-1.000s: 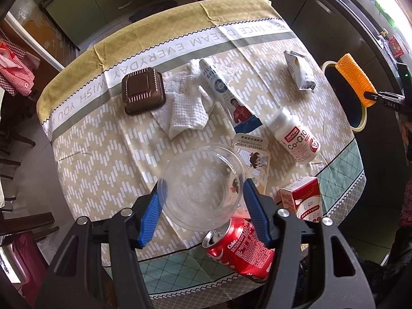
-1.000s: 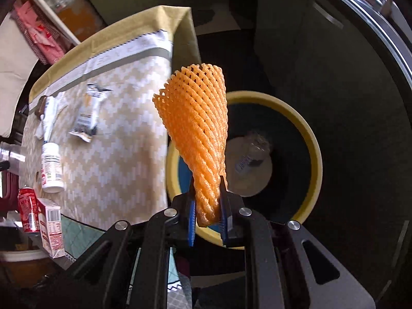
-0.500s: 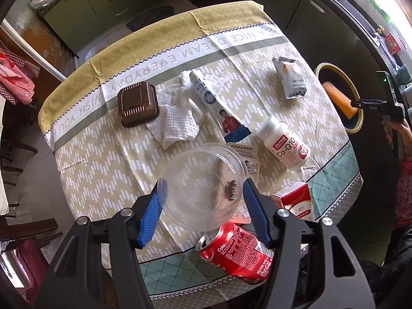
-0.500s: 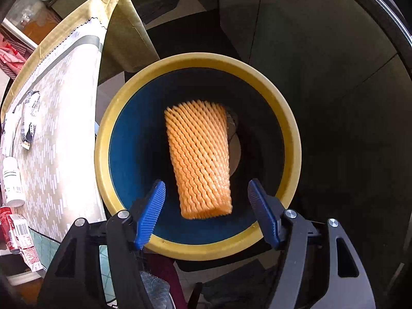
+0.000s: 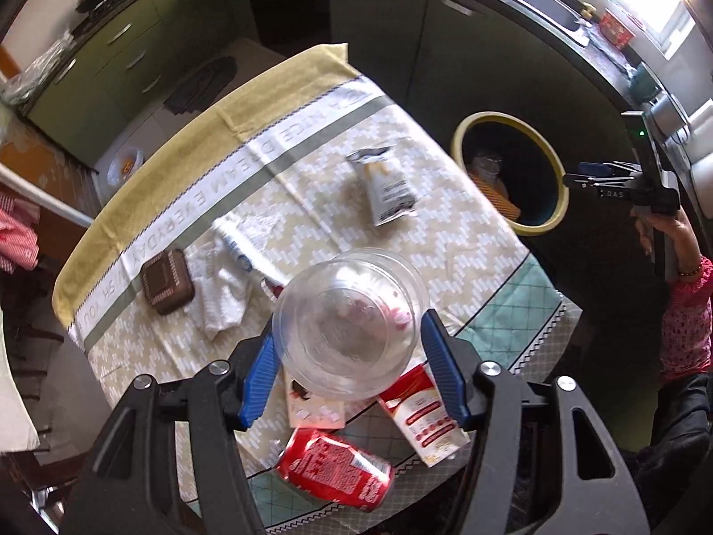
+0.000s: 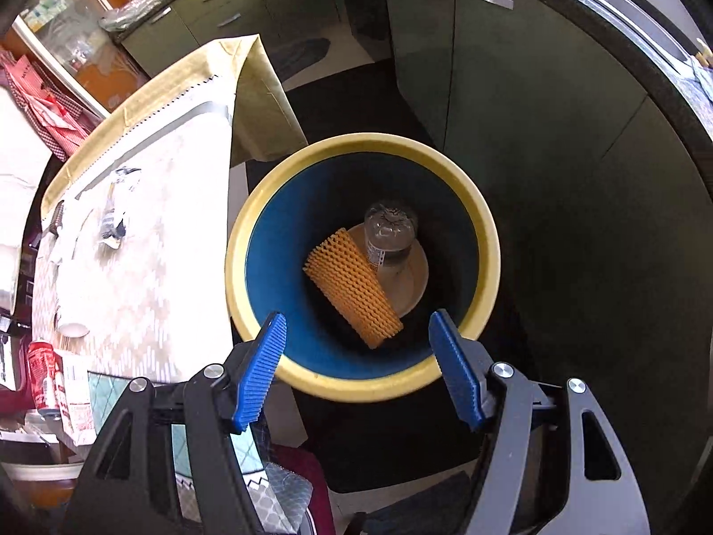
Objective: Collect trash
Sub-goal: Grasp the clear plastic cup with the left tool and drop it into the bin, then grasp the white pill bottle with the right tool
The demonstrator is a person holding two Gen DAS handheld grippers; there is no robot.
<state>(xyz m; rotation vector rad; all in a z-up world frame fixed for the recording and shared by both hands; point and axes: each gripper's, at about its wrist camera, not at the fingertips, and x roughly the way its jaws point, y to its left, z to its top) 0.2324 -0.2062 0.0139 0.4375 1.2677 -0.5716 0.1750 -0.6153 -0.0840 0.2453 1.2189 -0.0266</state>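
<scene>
My left gripper (image 5: pixel 347 347) is shut on a clear plastic bowl (image 5: pixel 347 325) and holds it above the table's near edge. My right gripper (image 6: pixel 356 356) is open and empty just above the yellow-rimmed blue bin (image 6: pixel 483 232). An orange foam net (image 6: pixel 352 287) and a clear bottle (image 6: pixel 390 232) lie inside the bin. The bin (image 5: pixel 552 165) also shows in the left wrist view, right of the table. On the table lie a red cola can (image 5: pixel 334 472), a red-and-white carton (image 5: pixel 423 414), a snack bag (image 5: pixel 387 183), a tube (image 5: pixel 238 245) and a white napkin (image 5: pixel 218 285).
A brown square box (image 5: pixel 167 281) sits at the table's left. A small printed carton (image 5: pixel 312 410) lies under the bowl. Green cabinets (image 6: pixel 512 102) and a dark counter stand behind the bin. The tablecloth edge (image 6: pixel 263 102) hangs next to the bin.
The orange net left my right gripper, which opened, and dropped to the bottom of the bin. My left gripper lifted the clear bowl and swung right, toward the bin side.
</scene>
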